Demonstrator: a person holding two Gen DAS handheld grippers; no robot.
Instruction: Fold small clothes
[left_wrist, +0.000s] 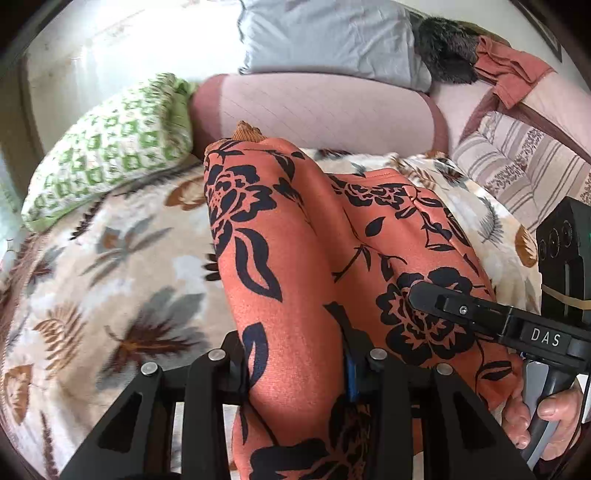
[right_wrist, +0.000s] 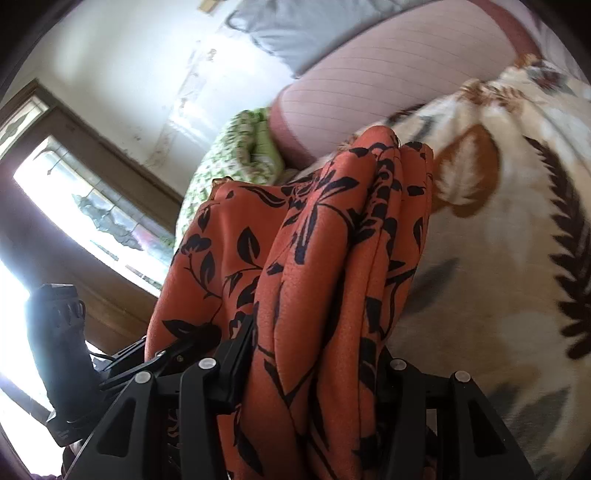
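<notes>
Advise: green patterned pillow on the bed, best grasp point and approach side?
Pinch the green patterned pillow at its near-left corner, coming in low over the floral blanket. That end lies free, while the far end butts against the pink bolster, and the plump middle looks too thick to pinch.

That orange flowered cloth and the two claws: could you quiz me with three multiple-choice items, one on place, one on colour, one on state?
1. What lies under the orange flowered cloth?
A. leaf-print blanket
B. wooden floor
C. glass table

2. The pattern on the cloth is:
A. white
B. black
C. green

3. The left claw is:
A. empty
B. shut on the cloth
C. holding a pillow

Answers: 1 A, the leaf-print blanket spreads beneath it. 2 B, black flowers and leaves cover it. 3 B, the fabric is bunched between its fingers, as with the right claw.
</notes>
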